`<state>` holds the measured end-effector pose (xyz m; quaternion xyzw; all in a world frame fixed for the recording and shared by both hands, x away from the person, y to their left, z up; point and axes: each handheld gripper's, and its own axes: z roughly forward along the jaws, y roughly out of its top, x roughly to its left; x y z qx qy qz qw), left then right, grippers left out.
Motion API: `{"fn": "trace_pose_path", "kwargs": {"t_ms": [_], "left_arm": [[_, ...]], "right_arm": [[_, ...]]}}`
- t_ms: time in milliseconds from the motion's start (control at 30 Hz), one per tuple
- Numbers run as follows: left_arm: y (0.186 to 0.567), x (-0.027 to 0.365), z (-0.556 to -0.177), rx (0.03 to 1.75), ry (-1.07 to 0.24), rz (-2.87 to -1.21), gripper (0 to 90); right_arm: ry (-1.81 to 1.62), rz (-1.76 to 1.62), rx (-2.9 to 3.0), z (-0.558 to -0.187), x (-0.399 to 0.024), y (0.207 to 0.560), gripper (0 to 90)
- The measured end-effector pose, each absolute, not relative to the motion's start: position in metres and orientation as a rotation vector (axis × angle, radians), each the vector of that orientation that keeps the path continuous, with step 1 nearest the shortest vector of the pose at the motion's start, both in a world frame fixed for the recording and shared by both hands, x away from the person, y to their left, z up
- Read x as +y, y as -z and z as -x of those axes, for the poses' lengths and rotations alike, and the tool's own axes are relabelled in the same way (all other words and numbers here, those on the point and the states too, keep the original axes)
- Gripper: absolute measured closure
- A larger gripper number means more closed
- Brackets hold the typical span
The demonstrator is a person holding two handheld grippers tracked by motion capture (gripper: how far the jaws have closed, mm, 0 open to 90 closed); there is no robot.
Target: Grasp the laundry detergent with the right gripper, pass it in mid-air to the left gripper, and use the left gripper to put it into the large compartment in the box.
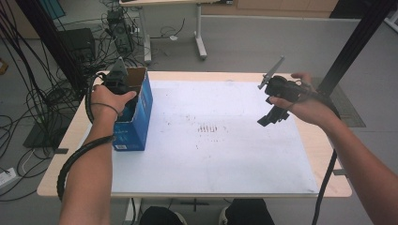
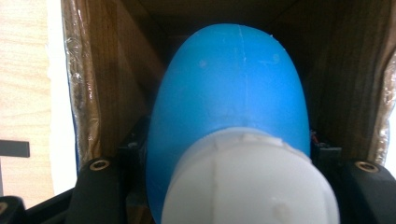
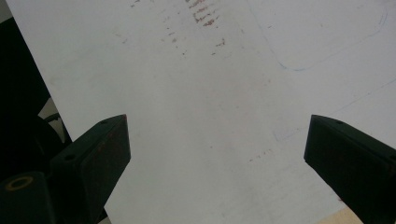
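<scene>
cables crowd the floor behind the table (image 1: 324, 140). left gripper (image 1: 117, 79), jaws clamped on a blue bottle (image 2: 231, 93) inside the box (image 1: 141, 108). likely light, smooth, slippery plastic; gripping near the white cap (image 2: 252, 182) seems safest. right gripper (image 3: 215, 154) hangs open above the white sheet (image 3: 196, 93).

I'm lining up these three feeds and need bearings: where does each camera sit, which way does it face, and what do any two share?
High view: above the person's side, facing forward and down on the white-covered wooden table; both forearms, left gripper in the open blue cardboard box, right gripper.
Left gripper view: on that gripper, facing into the box; jaws shut on a blue plastic bottle with white cap.
Right gripper view: facing down at the table; open jaws.
Shared: red smudges in the high and right gripper views.
</scene>
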<state>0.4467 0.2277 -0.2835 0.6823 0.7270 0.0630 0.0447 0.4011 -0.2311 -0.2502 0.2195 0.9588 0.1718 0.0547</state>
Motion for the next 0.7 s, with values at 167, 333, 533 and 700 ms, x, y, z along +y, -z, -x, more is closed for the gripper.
{"fn": "trace_pose_path", "kwargs": {"t_ms": [167,333,533,700], "left_arm": [[0.2835,0.2277,-0.4463,2.219,-0.193,-2.084,36.6],[0.2835,0.2277,-0.4462,2.219,-0.192,-2.084,36.6],[0.2835,0.2278,-0.4463,2.218,-0.192,-2.085,36.6],[0.2835,0.2280,-0.4460,2.217,-0.193,-2.085,36.6]], "right_arm": [[-0.522,-0.666,2.913,-0.4010,-0.2319,0.2502,7.1],[-0.523,-0.665,2.910,-0.4007,-0.2316,0.2491,7.1],[-0.523,-0.664,2.909,-0.4008,-0.2320,0.2485,7.1],[-0.520,-0.663,2.911,-0.4010,-0.2318,0.2488,7.1]]}}
